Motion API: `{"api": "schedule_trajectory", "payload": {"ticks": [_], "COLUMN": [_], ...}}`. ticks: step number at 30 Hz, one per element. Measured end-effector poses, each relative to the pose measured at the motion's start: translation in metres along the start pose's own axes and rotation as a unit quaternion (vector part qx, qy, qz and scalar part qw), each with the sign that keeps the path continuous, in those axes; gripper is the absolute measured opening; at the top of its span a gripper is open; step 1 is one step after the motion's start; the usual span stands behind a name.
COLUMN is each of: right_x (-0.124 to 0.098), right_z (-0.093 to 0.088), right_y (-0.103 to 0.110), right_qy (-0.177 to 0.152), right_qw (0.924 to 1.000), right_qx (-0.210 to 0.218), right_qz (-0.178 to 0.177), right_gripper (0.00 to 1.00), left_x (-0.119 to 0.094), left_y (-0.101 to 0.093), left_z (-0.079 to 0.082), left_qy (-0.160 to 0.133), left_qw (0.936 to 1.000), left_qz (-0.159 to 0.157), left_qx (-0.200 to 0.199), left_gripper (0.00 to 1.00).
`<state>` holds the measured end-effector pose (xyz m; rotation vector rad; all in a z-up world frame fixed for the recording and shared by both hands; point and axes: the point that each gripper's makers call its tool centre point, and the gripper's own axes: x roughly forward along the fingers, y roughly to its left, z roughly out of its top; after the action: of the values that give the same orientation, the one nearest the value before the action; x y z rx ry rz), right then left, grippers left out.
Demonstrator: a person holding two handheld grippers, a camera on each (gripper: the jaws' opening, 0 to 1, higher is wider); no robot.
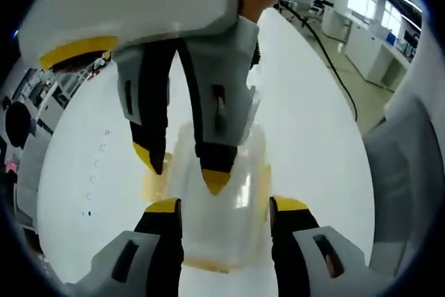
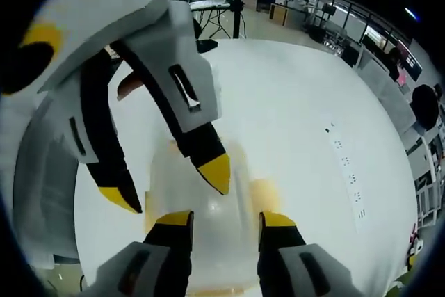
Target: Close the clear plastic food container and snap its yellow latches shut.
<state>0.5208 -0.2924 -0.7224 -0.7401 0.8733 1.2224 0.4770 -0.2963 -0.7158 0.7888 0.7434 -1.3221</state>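
The clear plastic food container (image 1: 229,231) lies on the white table (image 1: 313,130) with its lid on top. Pale yellow latches (image 1: 265,184) show at its sides. My left gripper (image 1: 226,205) is open, its yellow-tipped jaws standing on either side of the container's near end. The right gripper (image 1: 182,169) comes down from the top, open, one fingertip (image 1: 215,180) over the lid. From the right gripper view the container (image 2: 221,245) sits between the open jaws of my right gripper (image 2: 226,219). There the left gripper (image 2: 167,186) reaches in open, and a latch (image 2: 265,194) shows beside it.
A black cable (image 1: 327,53) runs across the far table. A white power strip (image 2: 348,172) lies on the table (image 2: 299,116) to the right. A hand (image 2: 128,85) holds the left gripper. Desks and office gear (image 1: 368,39) stand beyond the table edge.
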Motion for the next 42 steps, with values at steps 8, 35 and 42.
{"api": "schedule_trajectory", "payload": {"ticks": [8, 35, 42], "right_x": [0.0, 0.012, 0.013], "right_z": [0.004, 0.0, -0.001], "right_y": [-0.005, -0.005, -0.001], "right_qy": [0.002, 0.023, 0.027], "right_qw": [0.9999, 0.996, 0.9943], "right_qx": [-0.012, 0.026, 0.03], "right_qz": [-0.002, 0.082, 0.098], "right_gripper": [0.42, 0.43, 0.4], "left_x": [0.009, 0.019, 0.018], "left_y": [-0.01, -0.016, -0.008], "left_z": [-0.005, -0.008, -0.008], "left_qy": [0.005, -0.019, -0.023], "left_qw": [0.9999, 0.9956, 0.9925], "left_qz": [-0.003, 0.09, 0.118], "left_qx": [0.01, 0.021, 0.018], "left_gripper": [0.51, 0.6, 0.51]}}
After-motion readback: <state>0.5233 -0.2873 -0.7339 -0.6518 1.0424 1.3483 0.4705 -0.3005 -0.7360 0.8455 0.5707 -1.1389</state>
